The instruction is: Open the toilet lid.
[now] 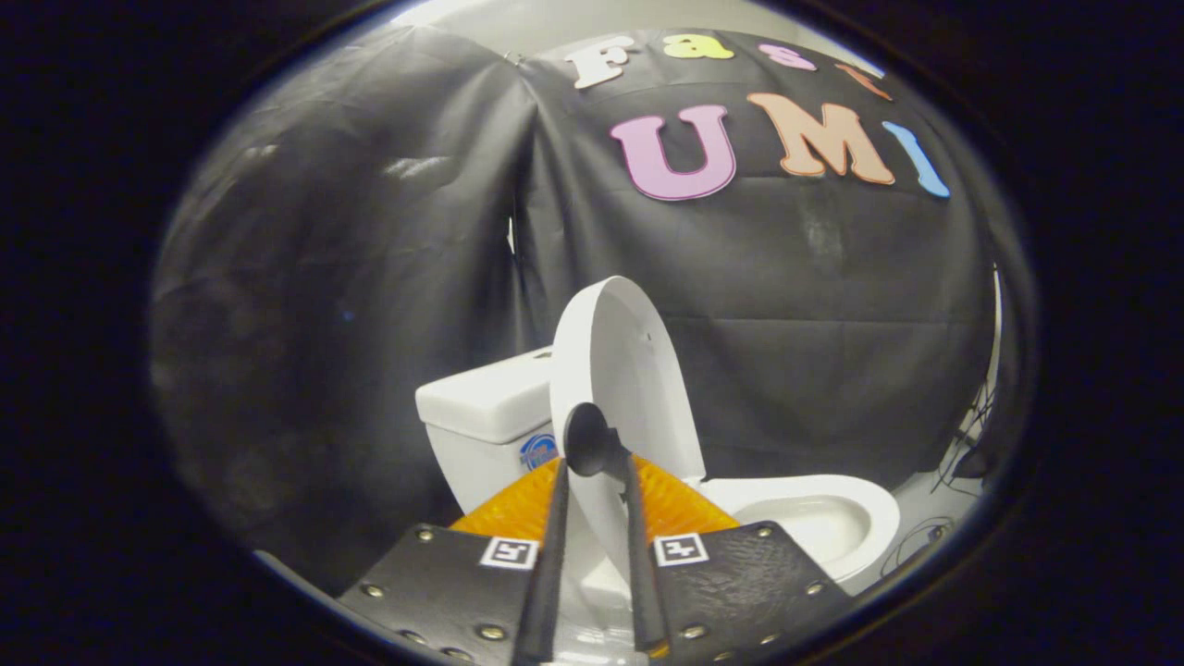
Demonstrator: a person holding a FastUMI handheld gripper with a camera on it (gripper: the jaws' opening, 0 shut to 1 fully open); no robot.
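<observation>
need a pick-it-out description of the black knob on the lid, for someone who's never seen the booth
Start at the white toilet in front of the black cloth wall; its lid stands raised, almost upright, beside the tank. The knob sits on the lid's edge, just at the tips of the gripper, whose fingers close on its stem. It is the one dark, round, cup-shaped piece on otherwise all-white porcelain.
</observation>
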